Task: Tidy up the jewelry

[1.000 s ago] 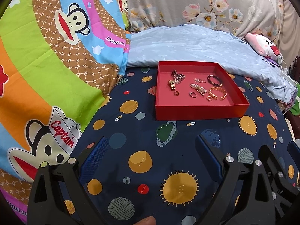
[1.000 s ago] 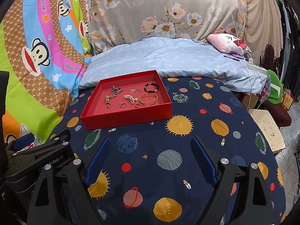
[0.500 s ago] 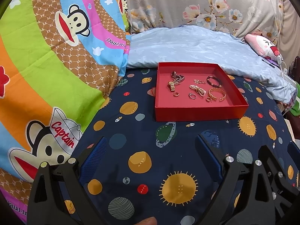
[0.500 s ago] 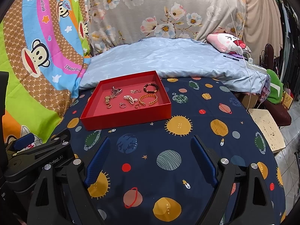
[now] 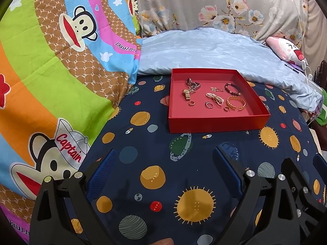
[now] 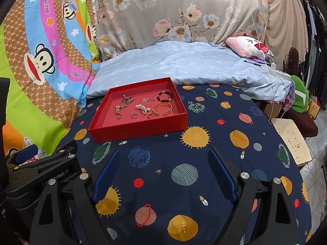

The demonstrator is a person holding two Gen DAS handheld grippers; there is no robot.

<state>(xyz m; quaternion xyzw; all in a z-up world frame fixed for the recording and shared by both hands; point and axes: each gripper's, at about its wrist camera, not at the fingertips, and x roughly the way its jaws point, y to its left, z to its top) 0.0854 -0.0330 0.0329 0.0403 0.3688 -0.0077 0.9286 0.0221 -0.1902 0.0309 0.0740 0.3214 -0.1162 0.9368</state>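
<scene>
A: Jewelry (image 5: 212, 97) sits loose in the red tray (image 5: 216, 124) on the planet-print bed cover (image 5: 155, 159), well ahead of both of your tools. From left to right you have a gold watch (image 5: 187, 95), a silver watch (image 5: 193, 84), small rings (image 5: 208, 104), a pearl strand (image 5: 214, 98), a dark bead bracelet (image 5: 232, 88) and a gold cuff (image 5: 236, 102).

B: And your grippers?

A: Your left hand-held gripper (image 5: 163, 170) hangs released, fingers spread wide, grasping nothing. Your right hand-held gripper (image 6: 163, 169) is the same, spread and empty above the cover.

B: What could go wrong from here?

A: The pieces lie close together, some touching. I judge that closing on the pearls could drag a ring along, or snag the thin chain (image 5: 216, 89) beside them. The tray rests on soft bedding, so pressing down at its wall may tip it. The rings are small and flat and could slip from the pads.

B: Any writing?

A: The cartoon quilt (image 5: 51, 81) at your left reads "Captain" on a monkey's cap. The left tool's body, in the right view, shows "obot.AI", partly hidden.
</scene>
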